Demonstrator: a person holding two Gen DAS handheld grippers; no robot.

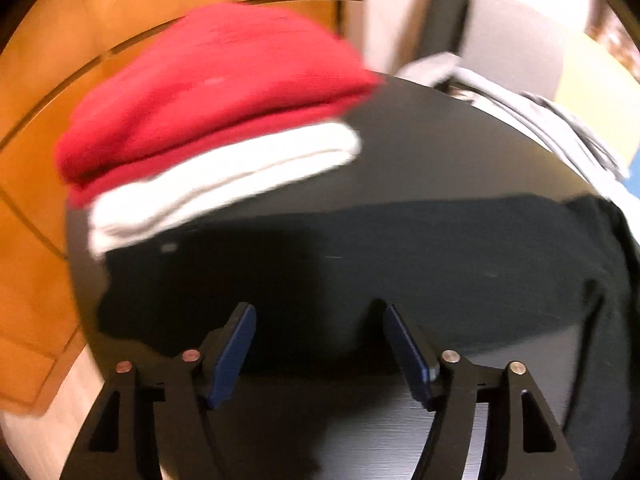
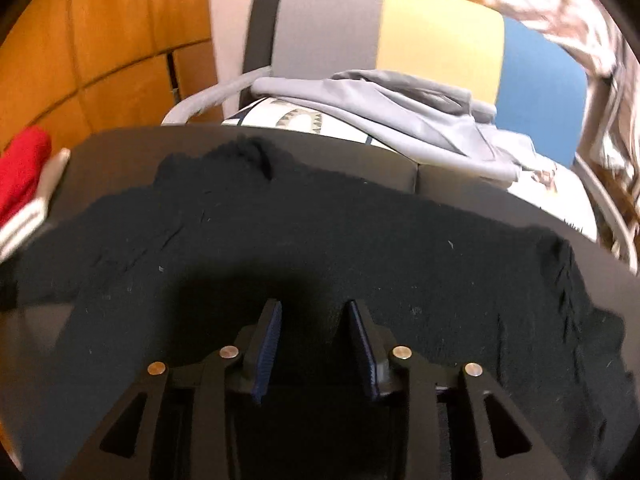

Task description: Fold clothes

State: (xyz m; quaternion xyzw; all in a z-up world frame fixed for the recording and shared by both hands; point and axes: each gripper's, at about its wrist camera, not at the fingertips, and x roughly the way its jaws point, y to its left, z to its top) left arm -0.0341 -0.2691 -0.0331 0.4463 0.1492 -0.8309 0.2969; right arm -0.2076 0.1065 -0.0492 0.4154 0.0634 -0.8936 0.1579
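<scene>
Fingers blurred; black garment cut off at edges.

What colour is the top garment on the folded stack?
Red top garment, lying on a white one; clearest in the left wrist view.

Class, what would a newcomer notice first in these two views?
A folded red garment stacked on a white one at the table's far left corner. A black garment spreads across the dark table beneath both open grippers. Behind, a grey garment drapes a chair.
</scene>
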